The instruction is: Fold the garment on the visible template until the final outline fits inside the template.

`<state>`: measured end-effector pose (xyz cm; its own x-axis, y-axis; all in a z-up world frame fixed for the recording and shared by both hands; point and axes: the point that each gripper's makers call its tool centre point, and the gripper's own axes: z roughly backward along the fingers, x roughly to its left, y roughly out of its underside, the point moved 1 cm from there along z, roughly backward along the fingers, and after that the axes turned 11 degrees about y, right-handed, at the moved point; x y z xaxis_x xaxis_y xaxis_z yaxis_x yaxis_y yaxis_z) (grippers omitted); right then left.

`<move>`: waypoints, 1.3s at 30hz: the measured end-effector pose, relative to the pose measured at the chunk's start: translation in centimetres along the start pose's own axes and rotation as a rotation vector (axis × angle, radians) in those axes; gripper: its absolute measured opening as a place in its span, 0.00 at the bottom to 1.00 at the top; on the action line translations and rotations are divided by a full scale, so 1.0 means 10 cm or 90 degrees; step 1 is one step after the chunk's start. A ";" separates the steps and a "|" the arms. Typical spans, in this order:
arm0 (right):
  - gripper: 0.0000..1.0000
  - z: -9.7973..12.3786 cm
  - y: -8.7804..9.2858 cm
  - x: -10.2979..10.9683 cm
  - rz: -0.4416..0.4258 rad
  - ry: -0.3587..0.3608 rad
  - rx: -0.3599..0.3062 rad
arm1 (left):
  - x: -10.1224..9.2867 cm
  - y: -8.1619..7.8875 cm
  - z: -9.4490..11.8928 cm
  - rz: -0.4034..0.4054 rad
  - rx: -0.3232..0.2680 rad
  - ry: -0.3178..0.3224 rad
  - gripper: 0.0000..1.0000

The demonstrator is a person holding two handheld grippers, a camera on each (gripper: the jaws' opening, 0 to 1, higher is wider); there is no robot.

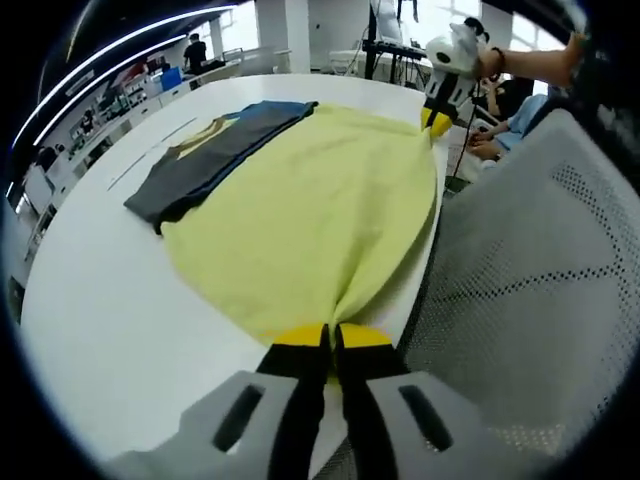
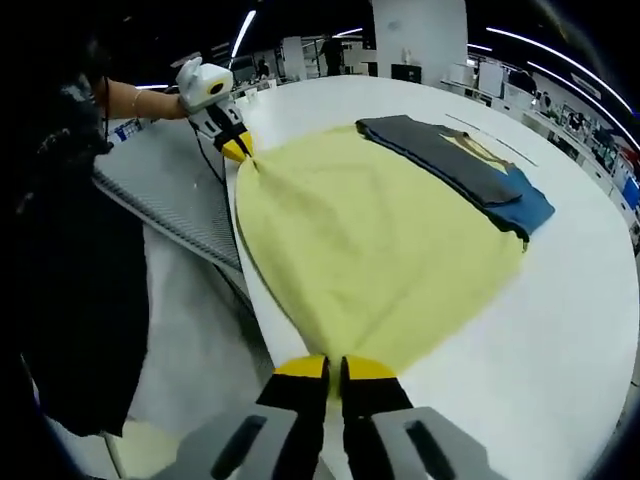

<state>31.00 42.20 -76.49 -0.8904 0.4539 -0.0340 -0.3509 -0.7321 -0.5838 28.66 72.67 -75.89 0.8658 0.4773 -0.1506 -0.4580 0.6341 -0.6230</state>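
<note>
Left hand-held gripper (image 1: 331,337): I see grey moulded body, slotted, black jaws tipped yellow.
Right hand-held gripper (image 2: 334,367): I see matching grey body, black jaws, yellow tips.
Wrist: I spot a dark band (image 1: 495,62).
Clothing: I see a black garment (image 2: 75,260).

The left gripper (image 1: 331,338) pinches the near edge of the yellow garment (image 1: 315,215). Beside the yellow garment lie dark folded clothes (image 1: 215,155). The right gripper (image 1: 437,120) pinches its far corner.

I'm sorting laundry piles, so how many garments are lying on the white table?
2: a yellow cloth garment spread near the table edge, pinched at two corners by the left gripper and right gripper, and a dark grey-and-blue folded garment beside it. Others may be hidden.
</note>
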 end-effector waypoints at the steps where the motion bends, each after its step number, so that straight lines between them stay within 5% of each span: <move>1: 0.00 0.01 0.01 0.01 -0.002 -0.002 0.001 | -0.02 0.00 0.00 0.004 0.000 0.003 0.00; 20: 0.00 0.21 0.06 0.21 -0.012 -0.055 0.004 | -0.28 -0.01 0.13 0.020 0.009 0.058 0.00; 31: 0.00 0.31 -0.22 -0.03 0.007 -0.010 -0.037 | -0.11 -0.33 0.38 -0.005 -0.020 0.018 0.00; 39: 0.00 0.42 -0.43 -0.27 0.016 0.039 -0.068 | 0.06 -0.54 0.47 0.022 -0.037 -0.030 0.00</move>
<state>33.65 42.01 -70.44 -0.8781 0.4686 -0.0967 -0.2934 -0.6869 -0.6649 30.66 72.38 -69.04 0.8382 0.5277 -0.1375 -0.4741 0.5806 -0.6620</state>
